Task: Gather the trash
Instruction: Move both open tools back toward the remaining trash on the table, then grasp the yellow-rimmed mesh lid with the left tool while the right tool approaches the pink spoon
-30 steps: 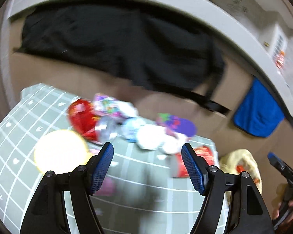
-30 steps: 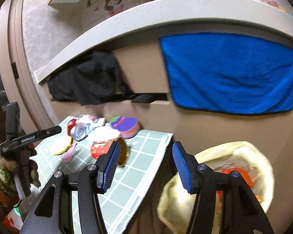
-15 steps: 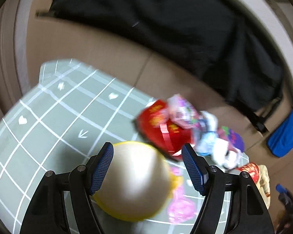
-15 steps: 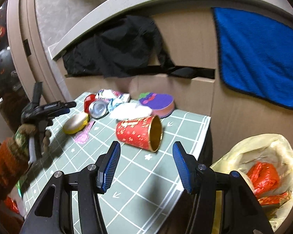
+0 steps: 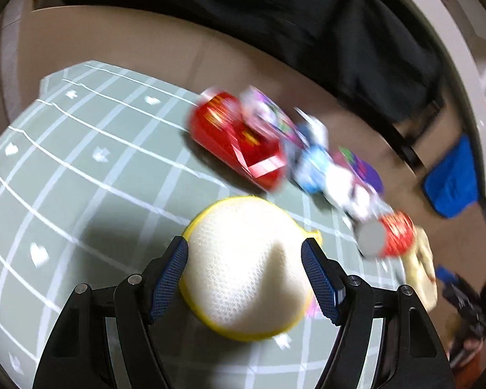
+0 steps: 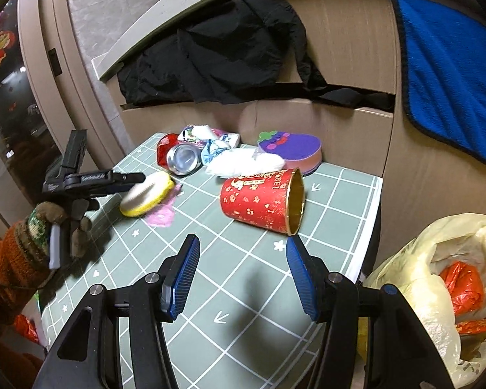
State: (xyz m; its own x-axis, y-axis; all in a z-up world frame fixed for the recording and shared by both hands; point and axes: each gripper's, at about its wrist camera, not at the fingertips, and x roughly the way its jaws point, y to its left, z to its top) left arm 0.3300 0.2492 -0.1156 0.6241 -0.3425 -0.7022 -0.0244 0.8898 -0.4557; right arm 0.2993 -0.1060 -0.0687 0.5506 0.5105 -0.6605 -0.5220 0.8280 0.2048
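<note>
A round yellow-rimmed white sponge (image 5: pixel 246 269) lies on the green checked tablecloth (image 5: pixel 81 168); it also shows in the right wrist view (image 6: pixel 147 194). My left gripper (image 5: pixel 244 278) is open with its jaws on either side of the sponge, close to it. A red paper cup (image 6: pixel 262 201) lies on its side mid-table. My right gripper (image 6: pixel 241 278) is open and empty, above the cloth just in front of the cup. A yellowish trash bag (image 6: pixel 437 278) with red wrappers inside hangs at the table's right edge.
A crushed can (image 6: pixel 183 159), red wrapper (image 5: pixel 239 142), white tissues (image 6: pixel 243 162), a purple sponge (image 6: pixel 291 149) and a pink scrap (image 6: pixel 160 215) lie along the back. A cardboard wall with black cloth (image 6: pixel 226 52) and a blue towel (image 6: pixel 450 64) stands behind.
My left gripper has swung left and closed in until the sponge sits between its jaws. My right gripper has turned from the bag toward the table and neared the red cup.
</note>
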